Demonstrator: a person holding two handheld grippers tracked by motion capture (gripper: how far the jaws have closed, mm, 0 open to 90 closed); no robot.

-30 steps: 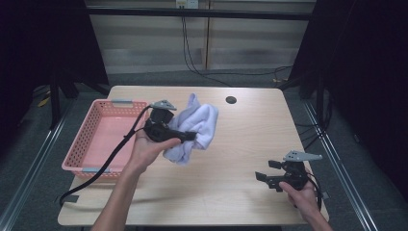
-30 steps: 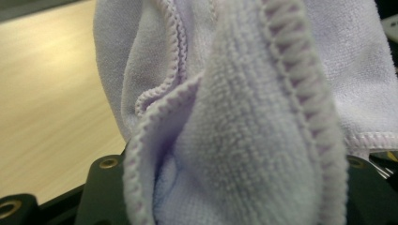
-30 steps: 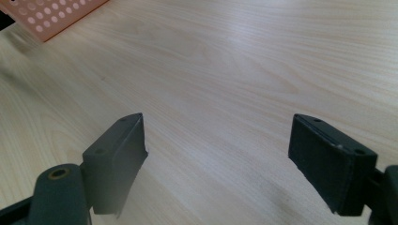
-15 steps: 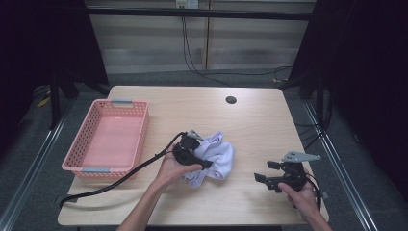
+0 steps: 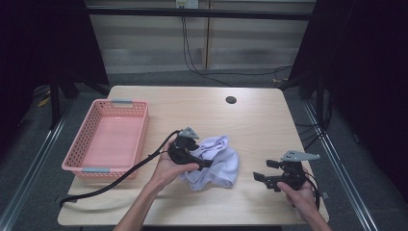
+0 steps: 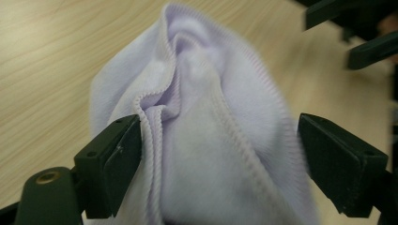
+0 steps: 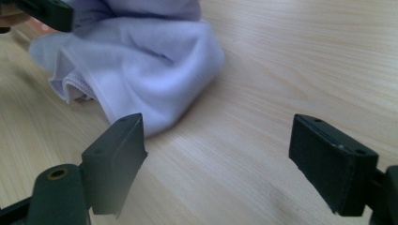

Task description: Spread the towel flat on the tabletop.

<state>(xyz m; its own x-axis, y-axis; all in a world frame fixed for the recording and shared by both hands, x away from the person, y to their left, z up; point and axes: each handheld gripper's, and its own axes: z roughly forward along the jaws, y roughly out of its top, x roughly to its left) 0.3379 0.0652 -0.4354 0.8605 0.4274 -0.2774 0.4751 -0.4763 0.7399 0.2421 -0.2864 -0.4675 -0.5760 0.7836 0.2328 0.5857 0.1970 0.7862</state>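
Right gripper point(image 5: 262, 179): nearest to me, at about 5 o'clock on the table; I see its jaws spread wide with nothing between them, resting low over bare wood. In the right gripper view the gap point(image 7: 216, 154) frames only tabletop, the cloth lying just beyond the left jaw.

Right hand point(image 5: 300, 196): I have it wrapped round the gripper body from below, close to the near edge.

Left gripper point(image 5: 204, 162): near the table's centre, slightly toward 7 o'clock; its jaws have just been opening and now stand apart, with the cloth bunched between them. In the left gripper view point(image 6: 218, 154) one pad touches a hem of the fabric, the other stands clear of it, so I read no squeeze.

Left hand point(image 5: 173, 166): I cup the gripper from the 7 o'clock side; its black cable point(image 5: 115, 180) trails off toward the near left corner.

Cloth point(image 5: 216, 166): pale lilac, crumpled in a heap on the wood at centre, between my two grippers, well apart from the basket.

Basket point(image 5: 77, 156): pink, at 9 o'clock.

Table point(image 5: 192, 103): light wood, with a dark round hole point(image 5: 231, 100) at about 1 o'clock, far side.
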